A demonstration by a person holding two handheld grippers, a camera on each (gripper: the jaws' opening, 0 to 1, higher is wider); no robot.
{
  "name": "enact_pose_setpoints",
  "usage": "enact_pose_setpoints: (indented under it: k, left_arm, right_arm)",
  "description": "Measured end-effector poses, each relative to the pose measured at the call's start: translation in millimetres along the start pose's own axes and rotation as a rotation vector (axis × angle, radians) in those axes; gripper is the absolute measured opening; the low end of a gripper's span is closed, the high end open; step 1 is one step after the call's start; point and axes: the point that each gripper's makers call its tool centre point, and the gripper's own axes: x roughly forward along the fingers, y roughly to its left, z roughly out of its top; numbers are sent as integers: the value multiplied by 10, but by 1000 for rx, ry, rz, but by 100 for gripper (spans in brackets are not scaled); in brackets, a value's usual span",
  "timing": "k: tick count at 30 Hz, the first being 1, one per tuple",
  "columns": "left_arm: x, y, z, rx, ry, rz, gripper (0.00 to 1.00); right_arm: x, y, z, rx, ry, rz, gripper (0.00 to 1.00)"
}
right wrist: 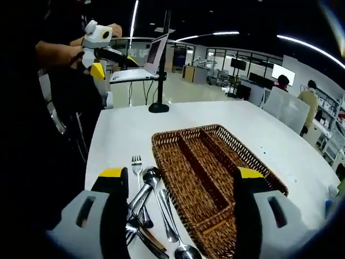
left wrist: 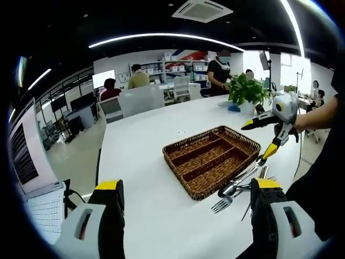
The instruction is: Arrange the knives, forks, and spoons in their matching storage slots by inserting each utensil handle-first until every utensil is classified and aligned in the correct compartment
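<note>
Rising from the bottom of the left gripper view, the left tool [left wrist: 186,202] stands with its yellow-tipped jaws spread wide and nothing between them. Its right jaw covers part of the loose heap of steel cutlery [left wrist: 240,189], so only a fork head, a spoon bowl and a few handles show past that jaw. Ahead of the tool, between its jaws, lies the brown woven wicker tray with three long compartments [left wrist: 211,159], all of them bare. Beyond the tray's far right corner hangs the right tool [left wrist: 257,139], gripped by a person's hand; its jaws are likewise apart, holding nothing, above the cutlery.

Seen from the right gripper view, that tool [right wrist: 180,181] frames the tray [right wrist: 213,172] just ahead, and the cutlery [right wrist: 153,208] lies beside the tray's left wall, near the tool's left jaw. A fork and two spoons read clearly; the pieces under them overlap and run out of the picture, so their kinds are hard to tell. Far off to the left, the left tool [right wrist: 108,63] is held up in a hand.

Everything rests on a white table [left wrist: 140,162]. Around it is an office with ceiling light strips, desks, screens, a potted green plant [left wrist: 247,90] and several people.
</note>
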Motion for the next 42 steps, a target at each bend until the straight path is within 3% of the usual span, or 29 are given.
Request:
enact_pose_setpoints:
  k: [5,10,19,22,30,42]
  left_arm:
    - [-11,-33,-24,-3,16,-3,100]
    - [-35,-84,4,-8,22,4,100]
    - [-77,-86,32,-15,28,16,100]
    - [-93,-83,26,-17,32,19,100]
    - [-165,-83,6,-20,44,27,100]
    - [-244,5,-97,-30,65,37,100]
  right_arm:
    - [119,121,-143,-26,29,43,70]
    - [248,268,-284,-53,54,100,51]
    - [433,391,-512,-51,99,151,39]
    - [516,472,-604,-48,113,187,30]
    - [696,545,-820,-75,168,217,22]
    - [816,500,-866,-77,179,209,13]
